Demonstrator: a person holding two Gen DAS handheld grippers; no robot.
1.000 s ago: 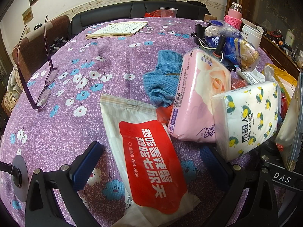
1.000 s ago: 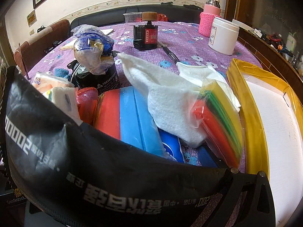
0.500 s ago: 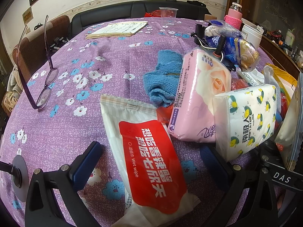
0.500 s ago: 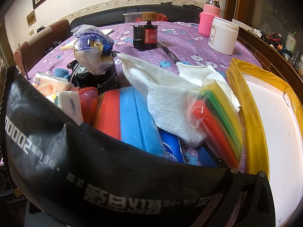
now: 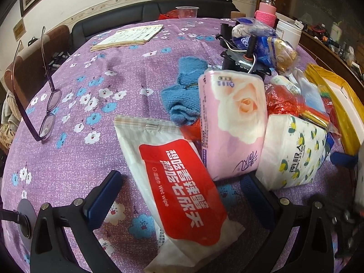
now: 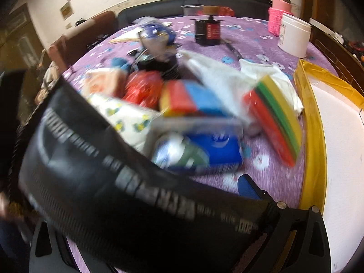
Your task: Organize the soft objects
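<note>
1. Since the earlier frames, the right gripper (image 6: pixel 159 234) has pulled back and swung, blurring its view; more of the pile shows, and the black bag (image 6: pixel 127 207) it carries now slants across the frame.
2. Purple flowered tablecloth (image 5: pixel 68 159) covers the table; the soft things lie in a pile on it.
3. Yellow-rimmed box (image 6: pixel 341 136) stands just right of the pile.
4. Black bag drapes over the right gripper, hiding its left finger; whether it is clenched I cannot tell.
5. Left gripper (image 5: pixel 179 195) is released, its fingers spread either side of the wipes pack (image 5: pixel 179 182), apart from it.
6. Pink tissue pack (image 5: pixel 232 122) leans against the wipes pack and the lemon-print pack (image 5: pixel 293 157).
7. Blue cloth (image 5: pixel 184 95) lies behind the pink tissue pack.
8. Striped sponges (image 6: pixel 275 116) sit tilted beside the box.
9. Glasses (image 5: pixel 45 113) rest well apart at the left.
</note>
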